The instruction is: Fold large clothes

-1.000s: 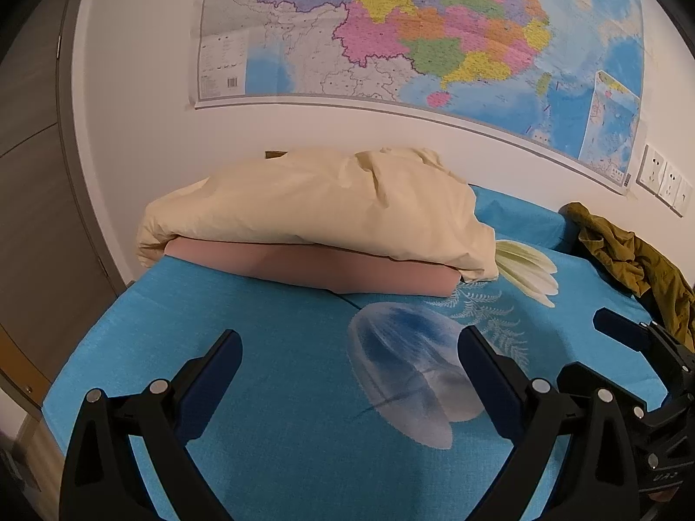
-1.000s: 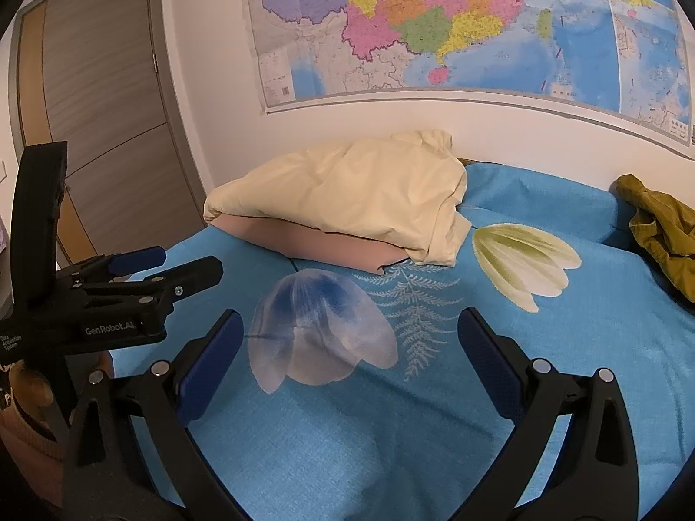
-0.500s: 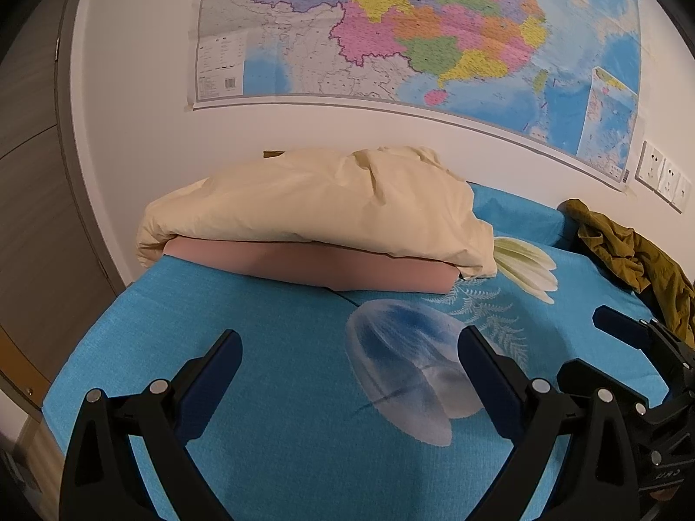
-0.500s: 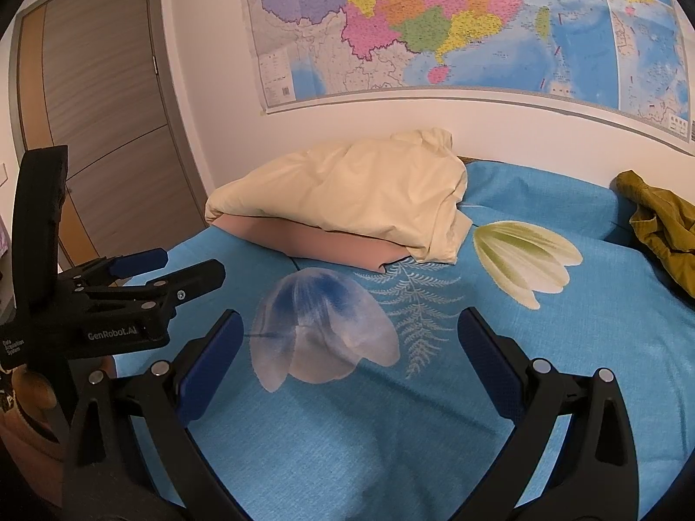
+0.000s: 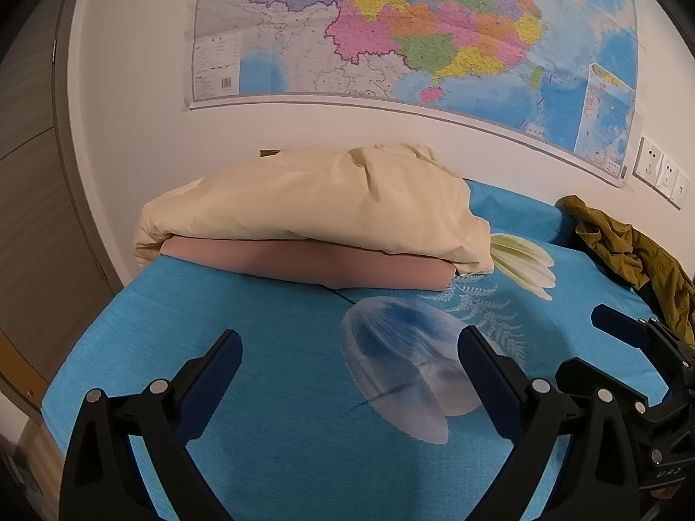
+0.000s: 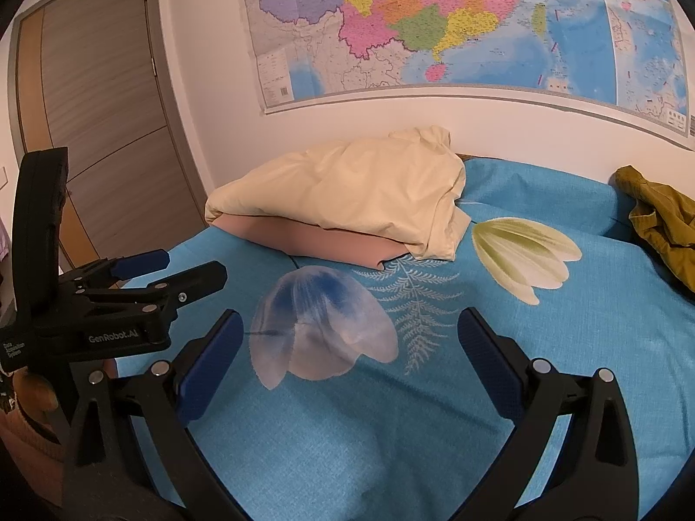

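Note:
An olive-green garment (image 5: 638,256) lies crumpled at the far right of the bed, also seen in the right wrist view (image 6: 660,221). My left gripper (image 5: 349,351) is open and empty above the blue bedspread (image 5: 269,390), far from the garment. My right gripper (image 6: 347,334) is open and empty above the bedspread's flower print. The left gripper also shows from the side at the left of the right wrist view (image 6: 173,267), and the right gripper's fingers (image 5: 617,325) show at the right of the left wrist view.
A cream duvet (image 5: 312,204) lies folded on a pink pillow (image 5: 304,265) at the head of the bed. A large map (image 5: 412,30) hangs on the wall behind. Wall sockets (image 5: 660,169) are at the right. A wooden door (image 6: 100,139) stands left of the bed.
Both grippers have drifted very slightly; the view has shifted a little. Both stay open and empty.

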Available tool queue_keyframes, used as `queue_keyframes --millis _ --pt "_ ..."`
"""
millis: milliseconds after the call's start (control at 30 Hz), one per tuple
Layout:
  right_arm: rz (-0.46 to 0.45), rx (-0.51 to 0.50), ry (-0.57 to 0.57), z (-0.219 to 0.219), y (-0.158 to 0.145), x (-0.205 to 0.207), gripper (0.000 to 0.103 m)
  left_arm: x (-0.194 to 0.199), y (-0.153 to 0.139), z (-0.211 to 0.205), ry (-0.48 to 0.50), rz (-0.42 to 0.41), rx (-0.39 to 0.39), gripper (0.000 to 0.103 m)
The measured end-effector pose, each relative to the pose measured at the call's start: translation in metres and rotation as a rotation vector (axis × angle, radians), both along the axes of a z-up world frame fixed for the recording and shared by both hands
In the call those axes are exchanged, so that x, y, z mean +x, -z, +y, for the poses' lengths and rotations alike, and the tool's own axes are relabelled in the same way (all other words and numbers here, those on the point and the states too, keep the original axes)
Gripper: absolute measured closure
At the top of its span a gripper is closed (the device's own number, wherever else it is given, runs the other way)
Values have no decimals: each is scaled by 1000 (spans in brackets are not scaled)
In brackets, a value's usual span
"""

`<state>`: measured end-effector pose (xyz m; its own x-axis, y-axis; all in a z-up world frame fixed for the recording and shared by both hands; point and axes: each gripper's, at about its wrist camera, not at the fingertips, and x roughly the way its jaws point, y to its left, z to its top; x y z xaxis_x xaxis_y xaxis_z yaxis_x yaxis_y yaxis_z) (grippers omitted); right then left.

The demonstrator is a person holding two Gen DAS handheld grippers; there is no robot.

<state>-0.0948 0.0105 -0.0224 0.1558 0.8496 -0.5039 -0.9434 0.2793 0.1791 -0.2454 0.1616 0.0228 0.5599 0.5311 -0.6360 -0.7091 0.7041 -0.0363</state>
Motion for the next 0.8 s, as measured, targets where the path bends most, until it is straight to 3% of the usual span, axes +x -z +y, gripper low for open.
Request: queue_keyframes --millis 800 --pt "6 6 8 -2 1 -1 6 1 1 -4 10 -1 0 7"
